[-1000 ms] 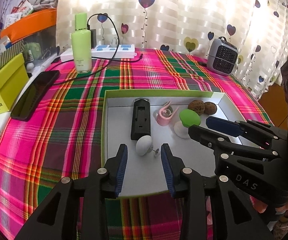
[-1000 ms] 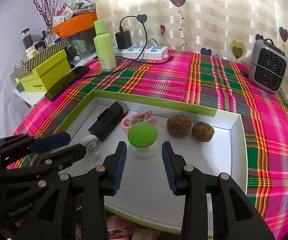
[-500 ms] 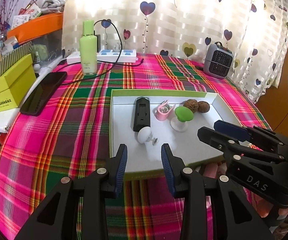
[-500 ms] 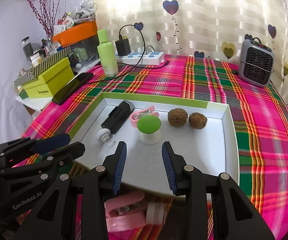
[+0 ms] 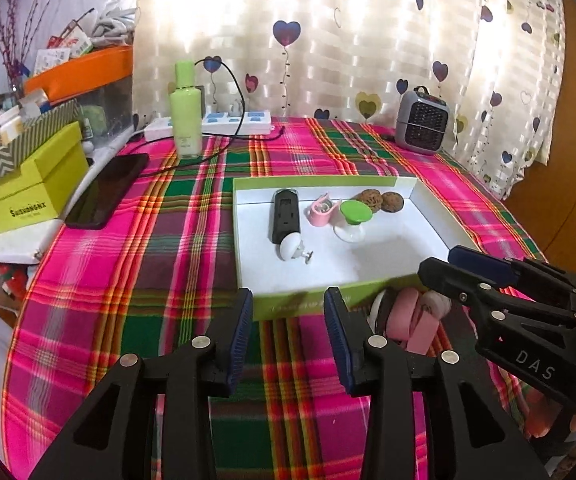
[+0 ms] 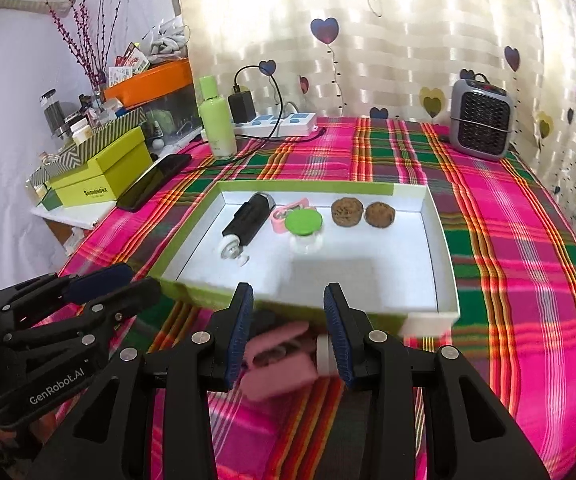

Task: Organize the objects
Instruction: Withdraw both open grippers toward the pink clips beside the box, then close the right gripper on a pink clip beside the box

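A white tray with green walls [image 5: 320,182] [image 6: 308,186] lies on the plaid cloth. Inside are a black device [image 5: 285,216] [image 6: 249,218], a white knob [image 5: 290,247] [image 6: 229,248], a pink clip [image 5: 320,211], a green-lidded jar [image 5: 355,211] [image 6: 303,222] and two brown balls [image 5: 370,199] [image 6: 346,211]. My left gripper [image 5: 288,300] [image 6: 141,280] hangs before the tray's front wall, jaws opening, nothing between them. My right gripper [image 6: 288,296] [image 5: 438,262] is open above a blurred pink and white object [image 6: 279,360] [image 5: 408,316] lying in front of the tray.
At the back stand a green bottle [image 5: 185,114], a power strip with cables [image 5: 227,122] and a small grey heater [image 5: 422,122]. A dark phone [image 5: 105,190] and a yellow-green box [image 5: 27,184] lie at the left edge. Curtains hang behind the table.
Both grippers have drawn back and upward from over the tray to its near side. The pink and white object in front of the tray has come into view beneath them.
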